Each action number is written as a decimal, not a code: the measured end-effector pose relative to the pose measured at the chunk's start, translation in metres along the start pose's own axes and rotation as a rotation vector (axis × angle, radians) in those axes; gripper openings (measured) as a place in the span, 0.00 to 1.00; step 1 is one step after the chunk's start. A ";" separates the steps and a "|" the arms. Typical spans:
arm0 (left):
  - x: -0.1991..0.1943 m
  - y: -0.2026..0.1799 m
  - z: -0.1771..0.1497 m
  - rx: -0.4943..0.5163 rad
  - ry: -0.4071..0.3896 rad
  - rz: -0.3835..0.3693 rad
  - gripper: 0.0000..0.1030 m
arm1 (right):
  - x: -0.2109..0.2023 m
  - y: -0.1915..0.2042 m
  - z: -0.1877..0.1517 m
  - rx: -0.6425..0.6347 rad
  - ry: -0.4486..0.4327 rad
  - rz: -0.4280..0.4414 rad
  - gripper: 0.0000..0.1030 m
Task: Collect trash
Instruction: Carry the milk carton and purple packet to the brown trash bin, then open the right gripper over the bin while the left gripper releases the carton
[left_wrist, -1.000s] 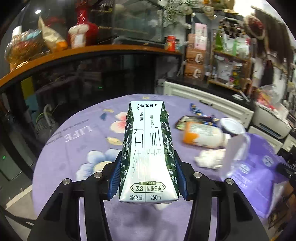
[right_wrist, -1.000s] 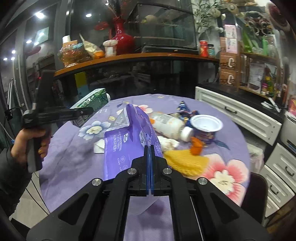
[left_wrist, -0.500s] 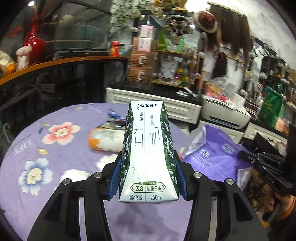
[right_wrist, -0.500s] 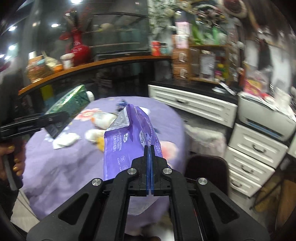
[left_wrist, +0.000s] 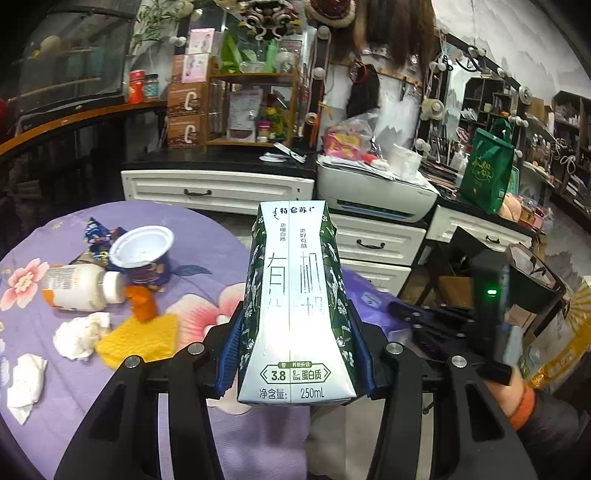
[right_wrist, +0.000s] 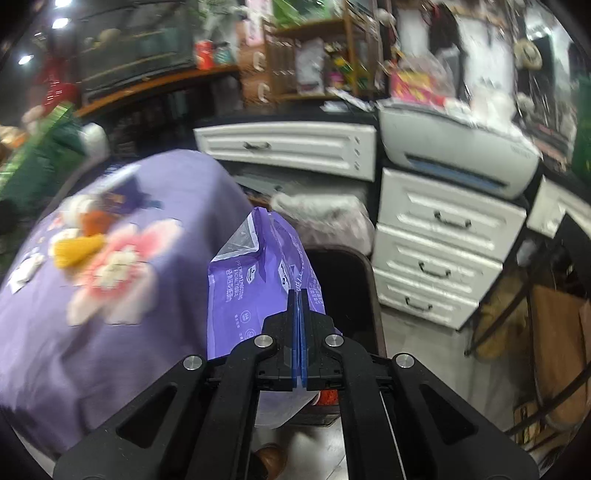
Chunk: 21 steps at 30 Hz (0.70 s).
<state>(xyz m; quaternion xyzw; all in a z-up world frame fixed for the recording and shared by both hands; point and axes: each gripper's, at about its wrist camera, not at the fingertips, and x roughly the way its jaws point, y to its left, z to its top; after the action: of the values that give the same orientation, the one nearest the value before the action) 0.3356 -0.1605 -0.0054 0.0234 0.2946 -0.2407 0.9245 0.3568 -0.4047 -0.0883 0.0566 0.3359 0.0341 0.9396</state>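
Observation:
My left gripper (left_wrist: 295, 354) is shut on a green and white 250 mL milk carton (left_wrist: 293, 295), held upright above the table's right edge. My right gripper (right_wrist: 297, 332) is shut on a purple plastic wrapper (right_wrist: 255, 280) and holds it past the table edge, above a dark bin (right_wrist: 343, 280). In the left wrist view the right gripper (left_wrist: 443, 325) shows at the right with a bit of the purple wrapper (left_wrist: 365, 295) behind the carton. A white bottle (left_wrist: 77, 288), a yogurt cup (left_wrist: 142, 254), orange peel (left_wrist: 142, 302), a yellow cloth (left_wrist: 140, 338) and crumpled tissues (left_wrist: 79, 334) lie on the table.
The round table has a purple flowered cloth (left_wrist: 207, 258). White drawer cabinets (right_wrist: 436, 251) and a printer (left_wrist: 373, 188) stand behind it. A blue snack wrapper (left_wrist: 98, 236) lies beyond the cup. Cluttered shelves (left_wrist: 255, 107) fill the back wall.
Both grippers have swung to the right, off the table's middle toward its right edge. The purple wrapper now hangs over the dark bin. Both grips are unchanged.

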 end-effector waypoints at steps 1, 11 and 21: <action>0.003 -0.003 0.000 0.002 0.004 -0.003 0.49 | 0.011 -0.005 -0.002 0.023 0.016 -0.003 0.01; 0.041 -0.028 -0.009 0.019 0.082 -0.038 0.49 | 0.110 -0.025 -0.032 0.098 0.171 -0.081 0.02; 0.074 -0.043 -0.021 0.043 0.162 -0.053 0.49 | 0.129 -0.029 -0.058 0.081 0.196 -0.170 0.62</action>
<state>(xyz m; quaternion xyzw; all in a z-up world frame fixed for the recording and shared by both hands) 0.3570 -0.2270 -0.0601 0.0550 0.3635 -0.2685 0.8904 0.4210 -0.4159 -0.2175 0.0623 0.4308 -0.0538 0.8987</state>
